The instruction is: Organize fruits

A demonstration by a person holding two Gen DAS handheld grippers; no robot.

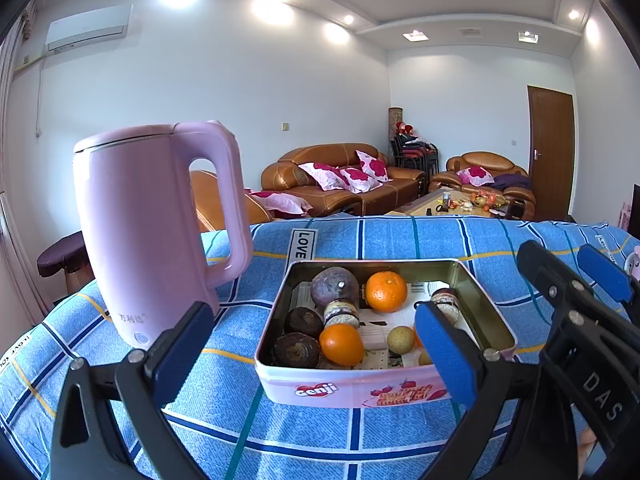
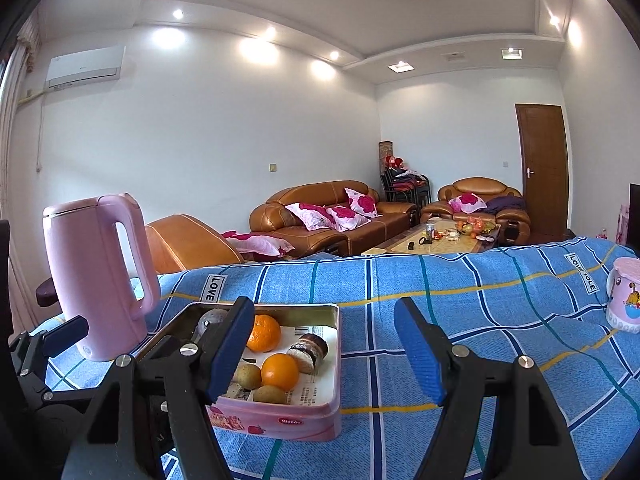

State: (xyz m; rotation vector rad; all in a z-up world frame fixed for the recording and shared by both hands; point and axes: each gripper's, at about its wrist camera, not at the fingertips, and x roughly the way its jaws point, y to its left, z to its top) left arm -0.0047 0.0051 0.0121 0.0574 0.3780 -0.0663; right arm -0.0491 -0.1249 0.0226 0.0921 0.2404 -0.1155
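An open pink tin (image 1: 344,390) sits on the blue checked cloth. It holds two oranges (image 1: 386,291) (image 1: 341,345), a purple passion fruit (image 1: 334,288), small green-brown fruits (image 1: 401,339), dark round pieces (image 1: 303,322) and chocolate sandwich cakes (image 1: 341,314). My left gripper (image 1: 312,320) hovers open just before the tin's near side, its fingers straddling it with nothing held. My right gripper (image 2: 324,312) stands open and empty to the right of the tin (image 2: 280,420), its left finger over the tin's near-left part. It hides part of the passion fruit (image 2: 212,320). Oranges (image 2: 280,372) and kiwi-like fruits (image 2: 247,376) show beside it.
A tall pink kettle (image 1: 152,232) stands close to the left of the tin, handle toward it. A pink mug (image 2: 624,296) sits at the far right of the cloth. The table's far edge drops off toward brown sofas (image 2: 332,216) and a coffee table.
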